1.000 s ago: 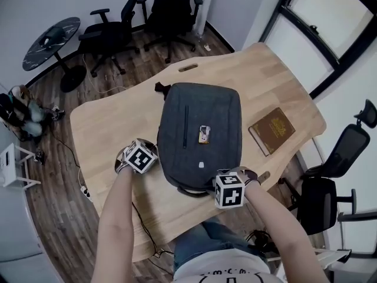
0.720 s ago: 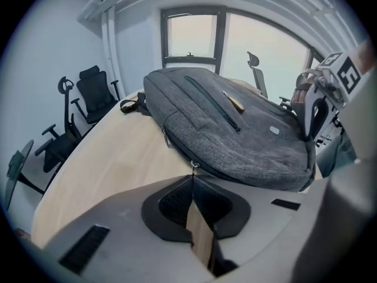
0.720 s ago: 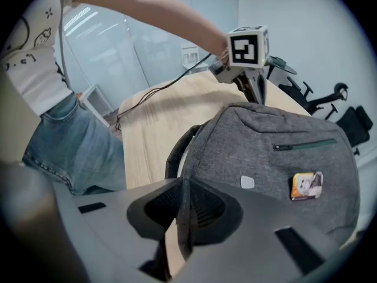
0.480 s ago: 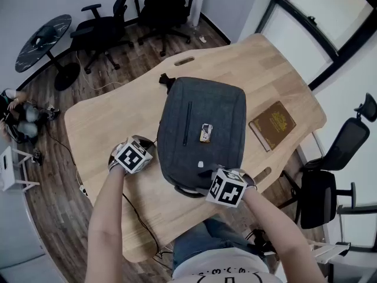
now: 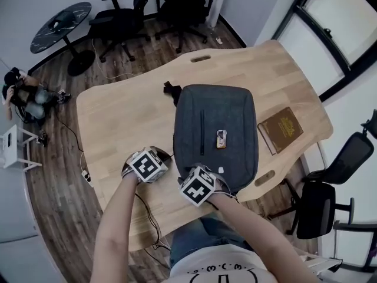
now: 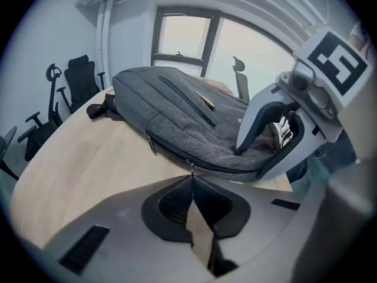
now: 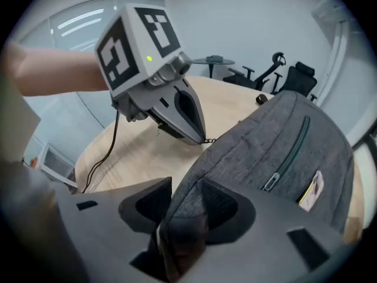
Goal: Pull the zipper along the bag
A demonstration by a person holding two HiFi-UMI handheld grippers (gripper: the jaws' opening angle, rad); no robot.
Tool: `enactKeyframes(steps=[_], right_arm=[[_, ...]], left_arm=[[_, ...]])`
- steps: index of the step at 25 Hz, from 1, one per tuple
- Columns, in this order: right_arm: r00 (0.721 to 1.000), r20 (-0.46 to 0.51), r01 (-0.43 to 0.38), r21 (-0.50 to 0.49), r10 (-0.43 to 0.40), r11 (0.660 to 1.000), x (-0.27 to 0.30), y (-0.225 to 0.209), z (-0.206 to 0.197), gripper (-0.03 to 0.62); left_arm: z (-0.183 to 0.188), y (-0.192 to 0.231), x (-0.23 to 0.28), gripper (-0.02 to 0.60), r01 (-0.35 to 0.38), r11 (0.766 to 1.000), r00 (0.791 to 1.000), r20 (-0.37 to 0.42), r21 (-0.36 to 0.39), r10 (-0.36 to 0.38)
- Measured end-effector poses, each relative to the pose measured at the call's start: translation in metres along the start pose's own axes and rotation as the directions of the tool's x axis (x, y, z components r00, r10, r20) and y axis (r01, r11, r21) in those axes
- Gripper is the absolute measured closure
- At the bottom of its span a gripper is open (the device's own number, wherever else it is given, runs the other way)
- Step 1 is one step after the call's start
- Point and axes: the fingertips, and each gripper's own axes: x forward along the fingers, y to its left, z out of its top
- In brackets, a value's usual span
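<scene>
A dark grey backpack (image 5: 215, 134) lies flat on the wooden table (image 5: 118, 117). My left gripper (image 5: 168, 159) is at the bag's near left edge. In the left gripper view its jaws (image 6: 191, 178) are shut on the metal zipper pull (image 6: 191, 168). My right gripper (image 5: 215, 178) is close beside it at the bag's near corner. In the right gripper view its jaws (image 7: 179, 217) are opening, and the bag's grey edge (image 7: 188, 211) stands between them. That view also shows the left gripper (image 7: 200, 137) with the pull chain (image 7: 209, 140) at its tips.
A brown book (image 5: 284, 130) lies to the right of the bag. A black cable (image 5: 144, 208) runs over the table's near edge. Office chairs (image 5: 121, 16) and a round side table (image 5: 62, 25) stand beyond the far side. Another chair (image 5: 330, 187) is at the right.
My right gripper has moved left along the bag's near edge to just beside the left gripper. The left gripper has stayed at the bag's near left edge.
</scene>
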Motion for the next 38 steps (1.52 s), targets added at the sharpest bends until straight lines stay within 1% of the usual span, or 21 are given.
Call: enactKeyframes(steps=[2,4,5,8,10,13,15,20,22,23,25,27,28,29,30,32,33,34,36,38], right_arm=[[0.999,-0.022,-0.022,0.013,0.023,1.000,0.000,0.002,-0.002,0.392],[0.999,-0.024,-0.042,0.013,0.043,0.999,-0.002,0.003,-0.001,0.405],[0.999,-0.020,-0.048,0.020,0.049,0.999,-0.002,0.004,0.000,0.408],[0.999,0.004,-0.036,0.033,0.036,0.999,-0.003,0.006,0.000,0.418],[1.000,0.016,-0.021,0.033,0.020,0.999,-0.003,0.006,0.000,0.422],[0.999,0.022,-0.025,0.032,0.025,0.999,-0.003,0.008,0.001,0.425],[0.999,0.026,-0.037,0.031,0.036,0.999,-0.004,0.008,0.001,0.425],[0.998,0.056,-0.036,0.053,0.033,0.998,-0.001,0.003,0.006,0.427],[0.994,0.107,-0.047,0.116,0.034,0.992,0.001,-0.003,0.016,0.422],[0.988,0.148,-0.065,0.168,0.040,0.984,0.001,-0.007,0.024,0.417],[0.974,0.220,-0.109,0.271,0.049,0.956,-0.002,-0.016,0.039,0.402],[0.964,0.262,-0.128,0.319,0.042,0.939,-0.008,-0.025,0.050,0.345],[0.962,0.269,-0.121,0.318,0.033,0.940,-0.012,-0.030,0.054,0.326],[0.964,0.266,-0.102,0.304,0.019,0.947,-0.015,-0.034,0.056,0.322],[0.967,0.255,-0.073,0.277,0.000,0.958,-0.017,-0.039,0.057,0.360],[0.975,0.221,-0.017,0.218,-0.032,0.976,-0.022,-0.046,0.051,0.366],[0.980,0.195,-0.004,0.203,-0.037,0.979,-0.023,-0.049,0.045,0.368],[0.985,0.168,0.000,0.200,-0.035,0.980,-0.023,-0.051,0.038,0.368],[0.991,0.127,-0.002,0.215,-0.026,0.977,-0.018,-0.054,0.021,0.373],[0.993,0.116,-0.003,0.239,-0.026,0.971,-0.013,-0.056,0.011,0.377]], left_arm=[[-0.003,0.001,0.000,0.565,-0.023,1.000,1.000,0.002,0.013,0.023],[-0.005,0.006,-0.001,0.565,-0.053,0.998,0.998,-0.022,0.031,0.054],[-0.007,0.009,0.001,0.565,-0.063,0.997,0.997,-0.039,0.051,0.065],[-0.006,0.018,0.010,0.563,-0.078,0.990,0.993,-0.074,0.119,0.088],[-0.002,0.027,0.011,0.563,-0.087,0.988,0.992,-0.074,0.130,0.098],[0.009,0.047,0.007,0.561,-0.128,0.984,0.990,-0.049,0.124,0.135],[0.018,0.062,0.006,0.563,-0.154,0.982,0.987,-0.032,0.106,0.158],[0.028,0.078,0.013,0.552,-0.165,0.982,0.986,-0.016,0.087,0.167],[0.030,0.085,0.013,0.554,-0.180,0.982,0.984,0.007,0.052,0.180],[0.031,0.090,0.012,0.554,-0.191,0.981,0.981,0.016,0.034,0.191],[0.035,0.104,0.007,0.560,-0.223,0.975,0.974,0.031,-0.002,0.223],[0.037,0.123,0.002,0.560,-0.267,0.963,0.963,0.034,-0.031,0.268],[0.037,0.133,-0.001,0.560,-0.293,0.955,0.955,0.030,-0.043,0.295],[0.036,0.143,-0.003,0.560,-0.321,0.945,0.946,0.026,-0.061,0.323],[0.035,0.155,-0.006,0.560,-0.350,0.933,0.935,0.023,-0.088,0.353],[0.030,0.181,-0.015,0.560,-0.404,0.898,0.910,0.024,-0.171,0.414],[0.028,0.194,-0.021,0.558,-0.426,0.879,0.897,0.025,-0.214,0.441],[0.027,0.205,-0.026,0.557,-0.444,0.861,0.885,0.025,-0.246,0.464],[0.024,0.221,-0.035,0.546,-0.474,0.836,0.866,0.026,-0.276,0.500],[0.021,0.231,-0.044,0.537,-0.500,0.811,0.845,0.035,-0.305,0.534]])
